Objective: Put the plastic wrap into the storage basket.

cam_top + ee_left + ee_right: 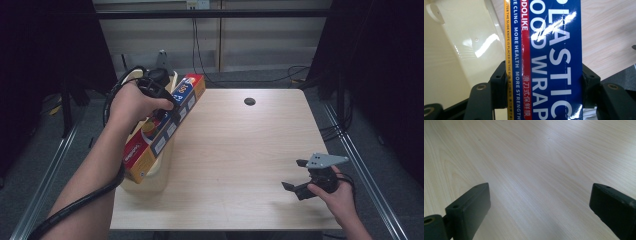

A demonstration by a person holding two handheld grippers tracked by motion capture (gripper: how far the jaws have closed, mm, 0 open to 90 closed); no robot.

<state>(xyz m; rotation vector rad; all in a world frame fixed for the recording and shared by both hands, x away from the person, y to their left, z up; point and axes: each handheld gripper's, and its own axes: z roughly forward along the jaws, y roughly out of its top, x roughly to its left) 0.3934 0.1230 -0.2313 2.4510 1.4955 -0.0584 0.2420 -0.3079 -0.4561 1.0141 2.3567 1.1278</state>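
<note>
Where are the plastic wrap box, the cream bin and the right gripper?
plastic wrap box (554, 57): left gripper view, blue printed face.
cream bin (461, 50): left gripper view, glossy wall.
right gripper (295, 175): high view, between its fingers.

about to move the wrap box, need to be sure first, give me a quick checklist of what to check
1. Left gripper clamped on the plastic wrap box: ok, jaws press both sides.
2. Box free of the cream tray beneath it: cannot tell.
3. Right gripper empty and open: ok.
4. Bare table between the two grippers: ok.
5. Left cable clear of the box: ok, it trails along the forearm.
</note>
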